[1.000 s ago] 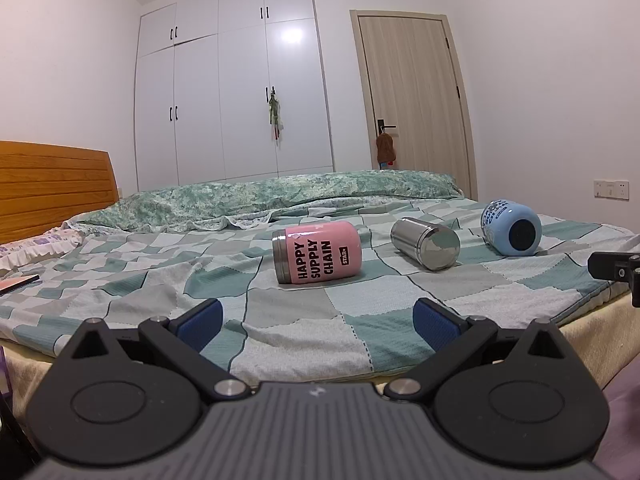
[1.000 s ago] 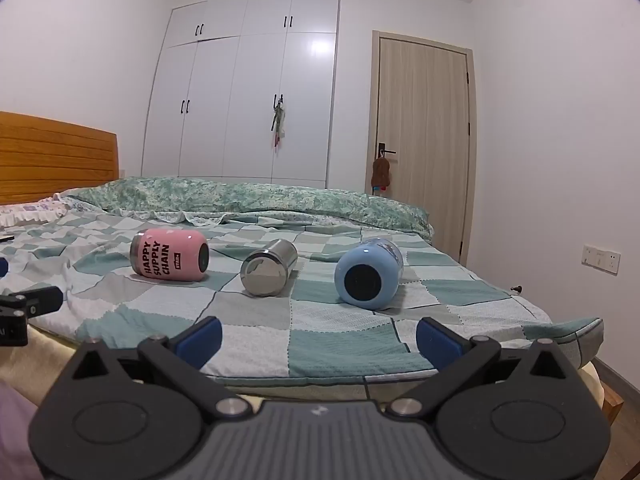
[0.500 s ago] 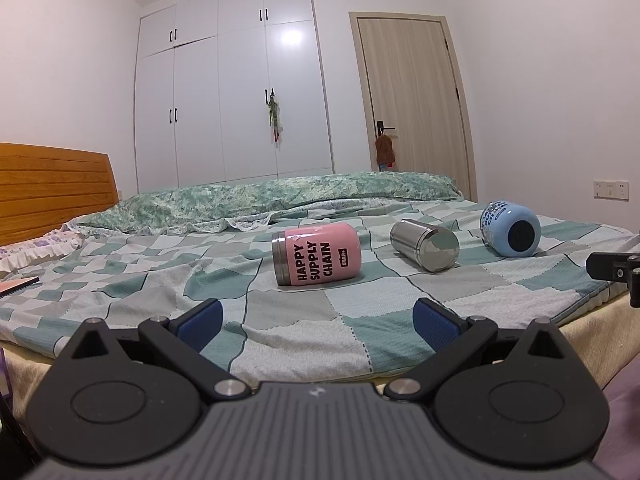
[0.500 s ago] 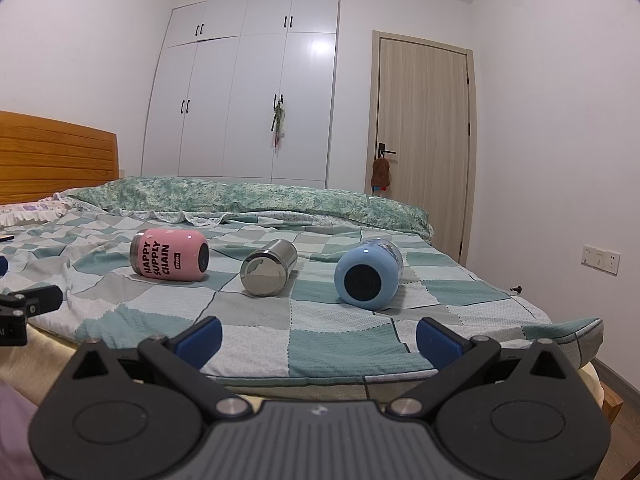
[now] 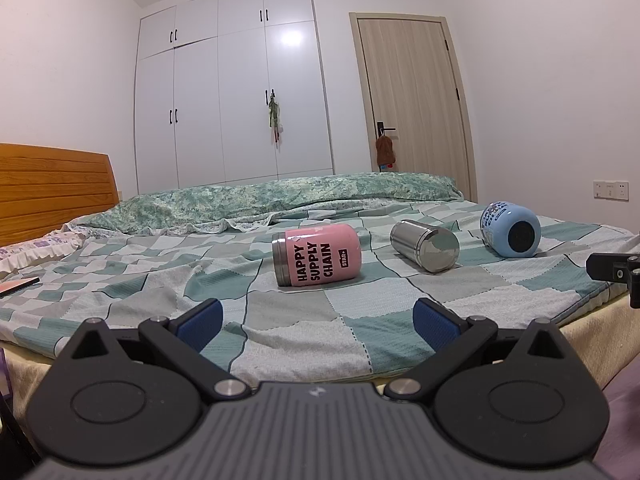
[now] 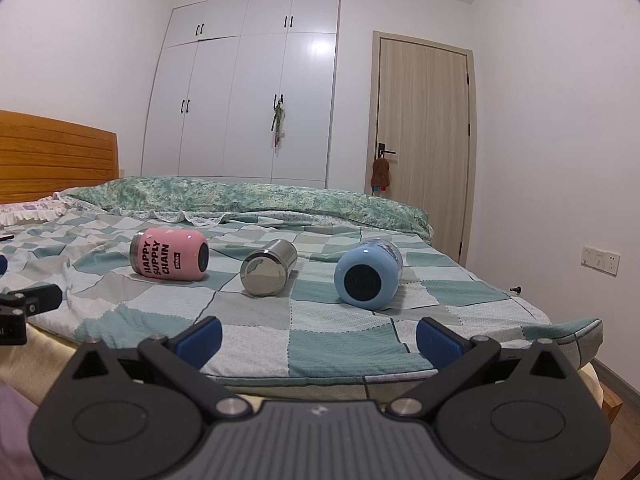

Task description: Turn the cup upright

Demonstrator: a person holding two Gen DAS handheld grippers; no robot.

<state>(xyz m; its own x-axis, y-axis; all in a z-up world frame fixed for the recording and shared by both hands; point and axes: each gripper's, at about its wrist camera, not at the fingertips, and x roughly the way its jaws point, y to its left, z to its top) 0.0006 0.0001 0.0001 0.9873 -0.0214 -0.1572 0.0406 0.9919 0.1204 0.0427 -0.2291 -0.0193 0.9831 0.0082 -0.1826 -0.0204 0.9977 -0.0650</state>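
Three cups lie on their sides in a row on the checked bedspread (image 5: 280, 320). A pink cup (image 5: 318, 255) printed "HAPPY SUPPLY CHAIN" is on the left, a steel cup (image 5: 426, 245) in the middle, a light blue cup (image 5: 511, 230) on the right. They also show in the right wrist view: the pink cup (image 6: 170, 255), the steel cup (image 6: 269, 267), the blue cup (image 6: 369, 275). My left gripper (image 5: 318, 322) is open and empty, short of the pink cup near the bed's front edge. My right gripper (image 6: 319, 334) is open and empty, short of the blue cup.
A wooden headboard (image 5: 52, 192) stands at the left and a rolled green quilt (image 5: 280, 200) lies along the far side. A white wardrobe (image 5: 236, 92) and a door (image 5: 412, 108) are behind. A flat dark object (image 5: 18, 285) lies at the bed's left edge.
Both grippers have drifted very slightly; the cups have not moved and both grippers stay open.
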